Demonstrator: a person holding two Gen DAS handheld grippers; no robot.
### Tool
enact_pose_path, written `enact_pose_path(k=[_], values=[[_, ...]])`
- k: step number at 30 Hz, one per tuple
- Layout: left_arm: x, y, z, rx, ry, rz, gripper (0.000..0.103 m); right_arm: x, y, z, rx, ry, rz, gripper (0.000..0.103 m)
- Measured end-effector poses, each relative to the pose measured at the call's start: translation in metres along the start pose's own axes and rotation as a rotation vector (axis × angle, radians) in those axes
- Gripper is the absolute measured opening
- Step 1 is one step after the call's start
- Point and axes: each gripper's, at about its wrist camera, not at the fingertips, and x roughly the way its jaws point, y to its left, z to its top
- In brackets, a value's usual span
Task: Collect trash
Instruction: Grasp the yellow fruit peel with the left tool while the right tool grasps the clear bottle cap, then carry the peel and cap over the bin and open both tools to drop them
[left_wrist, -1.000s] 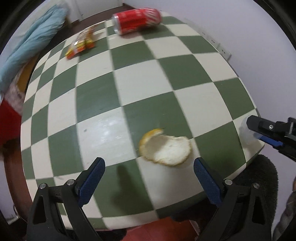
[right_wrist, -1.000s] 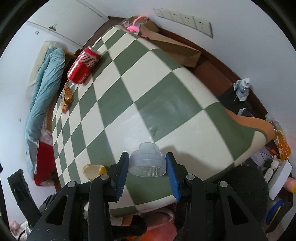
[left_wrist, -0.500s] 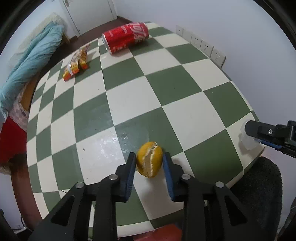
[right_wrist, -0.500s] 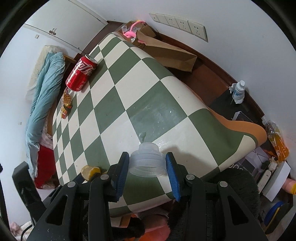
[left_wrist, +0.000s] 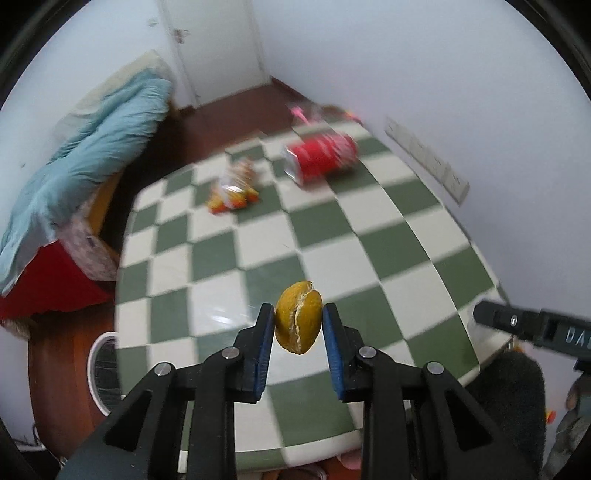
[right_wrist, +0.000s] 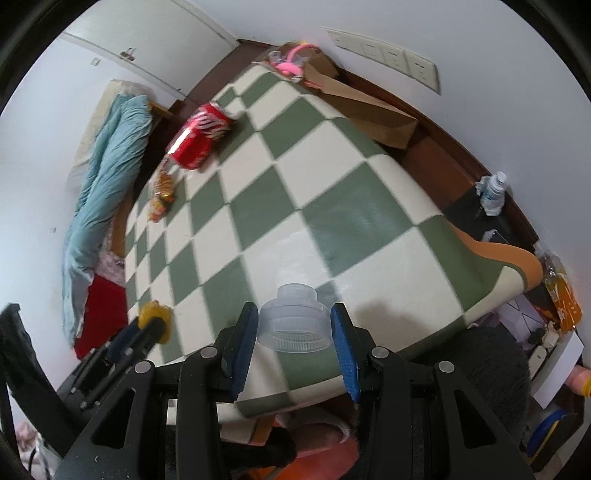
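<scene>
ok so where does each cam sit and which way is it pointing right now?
Left wrist: rides on the left tongs, looks forward over the checkered table; own fingers pinch an orange peel, and the right tongs' tip enters at the right edge.
Right wrist: rides on the right tongs, looks across the same table toward the wall sockets; own fingers clamp a clear plastic cap, left tongs at lower left.
Shared: table, red can, snack wrapper, peel.

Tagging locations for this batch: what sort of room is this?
Probably a bedroom or small flat: a bed with a blue quilt, a door, wall sockets and a checked table.
</scene>
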Motion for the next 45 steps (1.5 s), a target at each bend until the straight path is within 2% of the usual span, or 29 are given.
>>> enact_pose_path(k=[7, 14, 18, 24, 27, 34, 38, 41, 44, 45], values=[[-0.051, 0.101, 0.007, -0.143, -0.091, 0.061, 0.023, -0.014, 0.076, -0.007, -0.105, -0.003, 0.093, 0.043], [-0.078, 0.219, -0.02, -0.278, -0.115, 0.147, 0.023, 0.002, 0.188, -0.029, -0.24, 0.06, 0.2, 0.043], [-0.069, 0.292, -0.053, -0.374, -0.075, 0.215, 0.023, 0.035, 0.259, -0.053, -0.326, 0.13, 0.235, 0.043], [-0.027, 0.391, -0.114, -0.549, 0.036, 0.273, 0.023, 0.112, 0.365, -0.104, -0.462, 0.264, 0.255, 0.043], [0.002, 0.432, -0.143, -0.648, 0.106, 0.249, 0.023, 0.161, 0.412, -0.131, -0.533, 0.336, 0.231, 0.043], [0.083, 0.502, -0.2, -0.877, 0.262, 0.067, 0.023, 0.269, 0.476, -0.176, -0.656, 0.455, 0.122, 0.043], [0.118, 0.52, -0.217, -0.924, 0.331, 0.019, 0.024, 0.328, 0.494, -0.191, -0.707, 0.511, 0.036, 0.043], [0.133, 0.527, -0.226, -0.949, 0.37, 0.009, 0.027, 0.366, 0.501, -0.199, -0.722, 0.552, -0.012, 0.043], [0.135, 0.533, -0.232, -0.96, 0.407, 0.027, 0.039, 0.394, 0.506, -0.206, -0.74, 0.579, -0.049, 0.043], [0.134, 0.534, -0.233, -0.962, 0.409, 0.036, 0.05, 0.404, 0.508, -0.21, -0.754, 0.586, -0.074, 0.043]])
